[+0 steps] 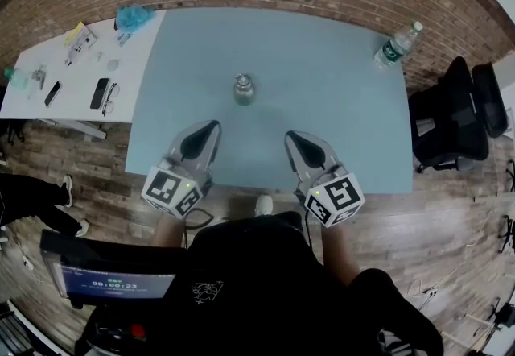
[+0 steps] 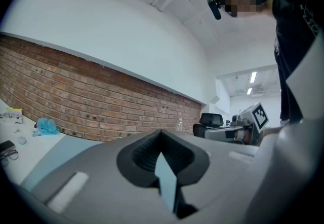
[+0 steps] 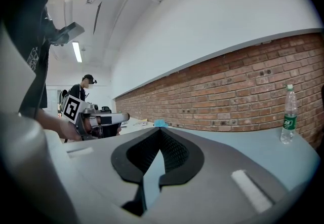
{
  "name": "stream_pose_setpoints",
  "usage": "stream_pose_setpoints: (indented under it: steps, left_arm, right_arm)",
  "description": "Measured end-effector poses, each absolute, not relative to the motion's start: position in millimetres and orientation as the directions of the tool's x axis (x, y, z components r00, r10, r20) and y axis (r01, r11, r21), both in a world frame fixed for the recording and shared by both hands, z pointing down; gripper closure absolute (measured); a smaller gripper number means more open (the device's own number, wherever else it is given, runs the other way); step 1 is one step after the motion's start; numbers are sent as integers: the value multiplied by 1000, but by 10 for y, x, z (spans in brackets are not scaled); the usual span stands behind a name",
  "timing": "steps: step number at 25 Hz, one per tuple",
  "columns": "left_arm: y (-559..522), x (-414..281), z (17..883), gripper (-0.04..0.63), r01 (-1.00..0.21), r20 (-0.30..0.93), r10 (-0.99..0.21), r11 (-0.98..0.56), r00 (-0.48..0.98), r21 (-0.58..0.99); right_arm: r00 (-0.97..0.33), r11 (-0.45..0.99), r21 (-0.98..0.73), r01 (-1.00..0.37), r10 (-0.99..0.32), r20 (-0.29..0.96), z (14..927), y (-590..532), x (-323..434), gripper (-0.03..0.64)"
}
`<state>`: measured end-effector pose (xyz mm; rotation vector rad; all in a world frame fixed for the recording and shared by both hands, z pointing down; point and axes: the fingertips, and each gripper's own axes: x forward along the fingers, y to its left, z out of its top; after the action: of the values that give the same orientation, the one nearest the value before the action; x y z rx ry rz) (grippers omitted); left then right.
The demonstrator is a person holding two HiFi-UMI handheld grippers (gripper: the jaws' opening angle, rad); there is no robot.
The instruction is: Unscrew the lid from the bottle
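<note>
A small clear bottle with a grey lid (image 1: 243,89) stands upright in the middle of the pale blue table (image 1: 322,64) in the head view. My left gripper (image 1: 212,126) is over the table's near edge, below and left of the bottle, shut and empty. My right gripper (image 1: 290,136) is level with it, below and right of the bottle, also shut and empty. Neither touches the bottle. In the left gripper view the jaws (image 2: 162,134) meet with nothing between them, and the same holds in the right gripper view (image 3: 161,132). The small bottle shows in neither gripper view.
A plastic water bottle (image 1: 398,44) (image 3: 289,115) stands at the table's far right corner. A white side table (image 1: 48,64) at the left carries a phone, glasses and a blue cloth (image 1: 133,18). Black chairs (image 1: 455,117) stand on the right. A brick wall runs behind.
</note>
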<state>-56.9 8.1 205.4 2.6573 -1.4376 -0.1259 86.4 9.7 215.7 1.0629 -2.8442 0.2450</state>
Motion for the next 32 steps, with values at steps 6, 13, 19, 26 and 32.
stream_pose_setpoints:
  steps: [6, 13, 19, 26, 32]
  left_arm:
    - [-3, -456, 2112, 595, -844, -5, -854, -516, 521, 147]
    - [-58, -360, 2165, 595, -859, 16, -868, -489, 497, 152]
    - [-26, -421, 2170, 595, -870, 28, -878, -469, 478, 154]
    - [-89, -312, 2227, 595, -877, 43, -883, -458, 468, 145]
    - [-96, -275, 2287, 595, -881, 57, -886, -447, 460, 156]
  right_arm:
    - [-775, 764, -132, -631, -616, 142, 2200, -35, 974, 615]
    - [-798, 784, -152, -602, -584, 150, 2261, -156, 1050, 615]
    - [-810, 795, -158, -585, -564, 162, 2288, -143, 997, 615]
    - [-823, 804, -177, -568, -547, 154, 2333, -202, 1108, 615]
    - [-825, 805, -186, -564, -541, 163, 2386, -213, 1131, 615]
